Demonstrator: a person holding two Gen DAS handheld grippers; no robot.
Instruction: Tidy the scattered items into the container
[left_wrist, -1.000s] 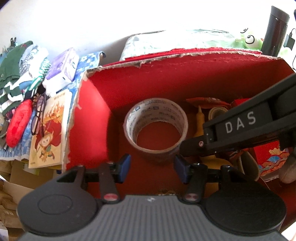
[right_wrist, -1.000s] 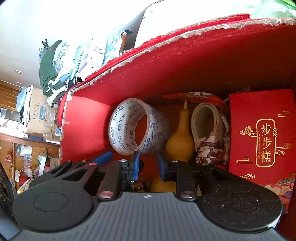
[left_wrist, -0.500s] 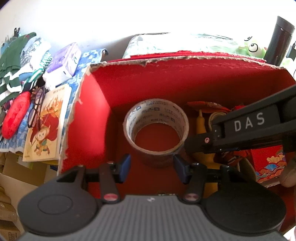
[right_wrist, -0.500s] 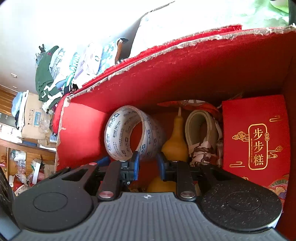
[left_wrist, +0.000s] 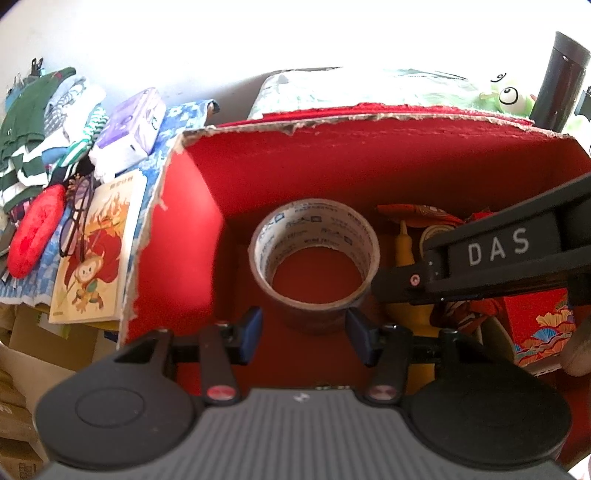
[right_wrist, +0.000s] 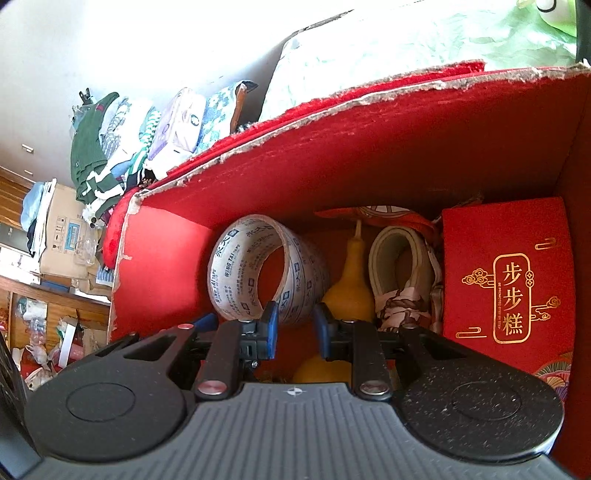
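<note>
The red cardboard box (left_wrist: 369, 177) stands open below both grippers. Inside it a printed tape roll (left_wrist: 314, 254) leans on its edge beside a yellow gourd (right_wrist: 347, 295). My left gripper (left_wrist: 304, 332) hovers just short of the roll's near rim, jaws open, pads not touching it. My right gripper (right_wrist: 295, 326) is low in the box with a narrow empty gap between its blue pads; the roll (right_wrist: 258, 273) and gourd lie just beyond. Its black housing marked DAS (left_wrist: 495, 251) crosses the right of the left wrist view.
Also in the box: a red gift carton (right_wrist: 509, 280), a coiled white strap (right_wrist: 391, 258) and a red packet (right_wrist: 373, 218). Left of the box lie a cartoon book (left_wrist: 92, 258), glasses (left_wrist: 75, 218), a red pouch (left_wrist: 35, 232), a tissue pack (left_wrist: 133, 133) and folded clothes (left_wrist: 29, 122). A black flask (left_wrist: 557, 81) stands behind.
The right wrist view has tilted slightly. Both grippers keep their place and jaw widths, and the tape roll has not moved.
</note>
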